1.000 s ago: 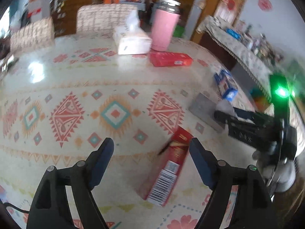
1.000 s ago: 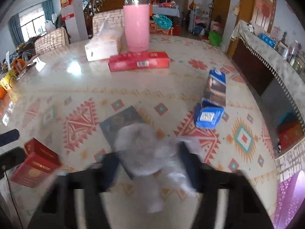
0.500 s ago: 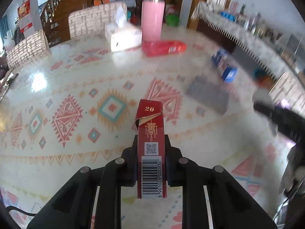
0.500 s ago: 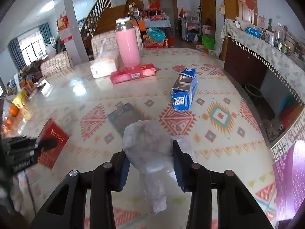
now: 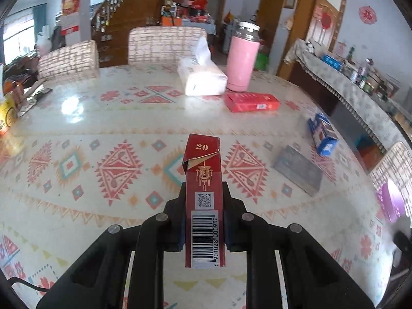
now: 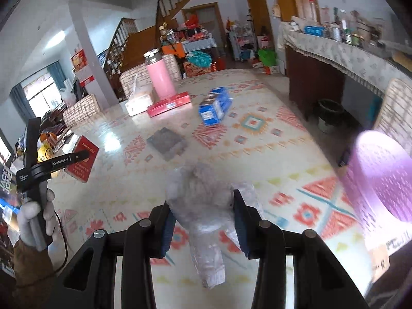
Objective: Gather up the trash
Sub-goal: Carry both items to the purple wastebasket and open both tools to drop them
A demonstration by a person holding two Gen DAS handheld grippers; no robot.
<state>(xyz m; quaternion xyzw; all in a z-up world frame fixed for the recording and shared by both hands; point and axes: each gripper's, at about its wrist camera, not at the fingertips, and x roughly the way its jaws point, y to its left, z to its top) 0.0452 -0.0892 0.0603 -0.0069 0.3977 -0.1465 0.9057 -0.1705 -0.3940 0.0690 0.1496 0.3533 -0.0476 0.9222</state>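
Clamping hard, the left gripper has its jaws shut on a glossy red cigarette pack, a slim cardboard box at lower centre, long axis running straight away, torn flap far. The right gripper jaws, having just narrowed, squeeze crinkled clear plastic wrap, its tail hanging toward the bottom. Patterned counter beyond.

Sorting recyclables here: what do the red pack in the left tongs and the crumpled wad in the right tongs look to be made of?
The red pack looks like thin printed cardboard with a slight sheen: crisp folded edges, a torn-open flap, a printed barcode. The crumpled wad looks like clear, thin plastic film: translucent, wrinkled, glinting, hanging limp below the pads. Film or bag, I cannot tell.
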